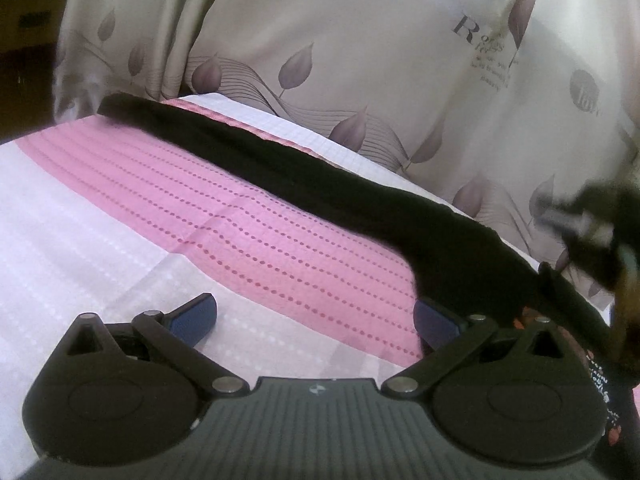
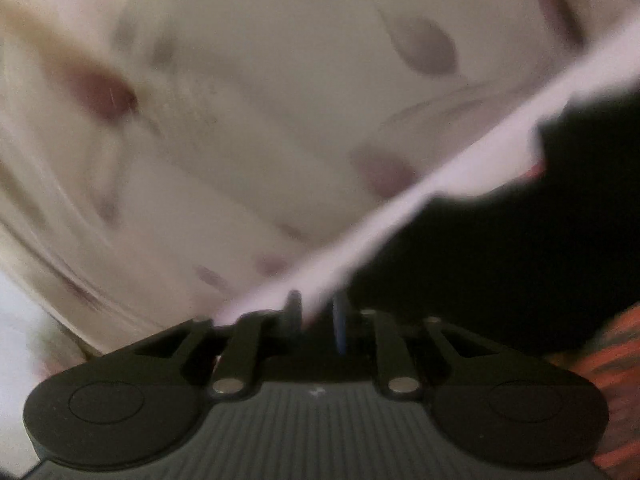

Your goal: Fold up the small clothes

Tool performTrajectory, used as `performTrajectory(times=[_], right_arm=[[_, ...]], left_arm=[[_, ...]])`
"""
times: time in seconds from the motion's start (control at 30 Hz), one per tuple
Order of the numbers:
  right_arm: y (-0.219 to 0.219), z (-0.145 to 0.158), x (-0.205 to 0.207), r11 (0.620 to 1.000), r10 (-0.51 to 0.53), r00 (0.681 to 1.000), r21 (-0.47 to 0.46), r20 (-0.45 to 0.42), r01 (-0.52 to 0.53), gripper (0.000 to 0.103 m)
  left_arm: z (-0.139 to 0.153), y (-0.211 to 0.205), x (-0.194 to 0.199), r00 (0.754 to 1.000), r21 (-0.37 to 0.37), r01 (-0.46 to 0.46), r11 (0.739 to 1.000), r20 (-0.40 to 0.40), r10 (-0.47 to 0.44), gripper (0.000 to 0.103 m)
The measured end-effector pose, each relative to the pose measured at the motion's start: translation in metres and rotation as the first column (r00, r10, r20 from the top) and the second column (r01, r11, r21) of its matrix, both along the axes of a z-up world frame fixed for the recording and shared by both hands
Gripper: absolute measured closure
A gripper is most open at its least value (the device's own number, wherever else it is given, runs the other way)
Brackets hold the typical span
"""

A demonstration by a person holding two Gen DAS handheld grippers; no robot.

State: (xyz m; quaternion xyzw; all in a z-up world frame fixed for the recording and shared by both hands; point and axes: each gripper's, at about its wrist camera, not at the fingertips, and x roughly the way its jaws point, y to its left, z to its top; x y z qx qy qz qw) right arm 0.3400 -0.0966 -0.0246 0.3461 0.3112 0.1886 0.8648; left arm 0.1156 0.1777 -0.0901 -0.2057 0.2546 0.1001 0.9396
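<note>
A leaf-print curtain (image 1: 360, 60) reading "love" hangs behind the pink-and-white cloth (image 1: 200, 216) bearing a black garment (image 1: 320, 184). The left gripper (image 1: 316, 320) gapes wide and empty; the right gripper (image 2: 316, 316), blurred, is nearly closed, its grasp unclear.

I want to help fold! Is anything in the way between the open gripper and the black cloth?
Nothing visible is. The left gripper is open above the pink-and-white sheet, and the black cloth already lies by its right finger, with only bare sheet between.
</note>
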Motion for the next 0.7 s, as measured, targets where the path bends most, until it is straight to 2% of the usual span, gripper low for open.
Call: performTrajectory(times=[0.03,0.07,0.1,0.17,0.23,0.27,0.33,0.37,0.47,0.57,0.6,0.63,0.7], right_arm=[[-0.002,0.001,-0.007,0.99,-0.01,1.0,-0.139,0.025,0.013,0.075],[-0.01,0.001,-0.017,0.966,-0.017,0.999,-0.257,0.052,0.029,0.063],[-0.023,-0.001,-0.028,0.935,-0.017,0.997,-0.353,0.077,0.043,0.04],[-0.045,-0.007,-0.046,0.86,-0.007,0.993,-0.506,0.115,0.065,0.011],[-0.063,-0.013,-0.054,0.791,-0.006,0.991,-0.606,0.132,0.085,0.011],[-0.069,-0.015,-0.055,0.77,0.005,0.992,-0.634,0.128,0.078,0.011],[-0.073,-0.018,-0.054,0.753,0.031,0.991,-0.655,0.133,0.064,0.013],[-0.069,-0.019,-0.051,0.731,0.049,0.988,-0.68,0.147,0.064,0.013],[-0.043,-0.025,-0.031,0.621,0.13,0.979,-0.783,0.16,0.045,0.013],[-0.023,-0.033,-0.01,0.545,0.172,0.975,-0.838,0.139,0.023,0.015],[-0.02,-0.037,-0.001,0.521,0.163,0.978,-0.853,0.127,0.024,0.031],[-0.021,-0.039,0.005,0.514,0.155,0.981,-0.858,0.115,0.02,0.042],[-0.024,-0.042,0.019,0.535,0.132,0.987,-0.845,0.097,0.011,0.054]], left_arm=[[0.0,-0.001,0.0,1.0,0.003,0.0,1.0,-0.002,0.0,0.0],[0.0,-0.002,0.0,1.0,0.005,0.001,1.0,-0.004,-0.001,0.0],[0.0,-0.002,-0.001,1.0,0.006,0.002,1.0,-0.004,-0.002,0.0],[0.0,-0.002,-0.001,1.0,0.006,0.004,1.0,-0.004,-0.004,0.0],[0.0,-0.002,-0.001,1.0,0.006,0.009,1.0,-0.004,-0.009,0.0],[0.0,-0.002,-0.001,1.0,0.009,0.01,1.0,-0.006,-0.01,0.0],[0.0,-0.005,0.001,1.0,0.016,0.013,1.0,-0.011,-0.013,0.0],[0.0,-0.005,0.001,1.0,0.018,0.014,1.0,-0.013,-0.014,0.0],[0.0,-0.004,0.002,1.0,0.018,0.015,1.0,-0.014,-0.015,0.0],[0.0,-0.004,0.002,1.0,0.015,0.015,1.0,-0.012,-0.015,0.0],[0.0,-0.004,0.002,1.0,0.017,0.016,1.0,-0.013,-0.016,0.0],[0.0,-0.004,0.002,1.0,0.019,0.016,1.0,-0.014,-0.016,0.0],[-0.001,-0.004,0.002,1.0,0.024,0.014,1.0,-0.02,-0.014,0.0]])
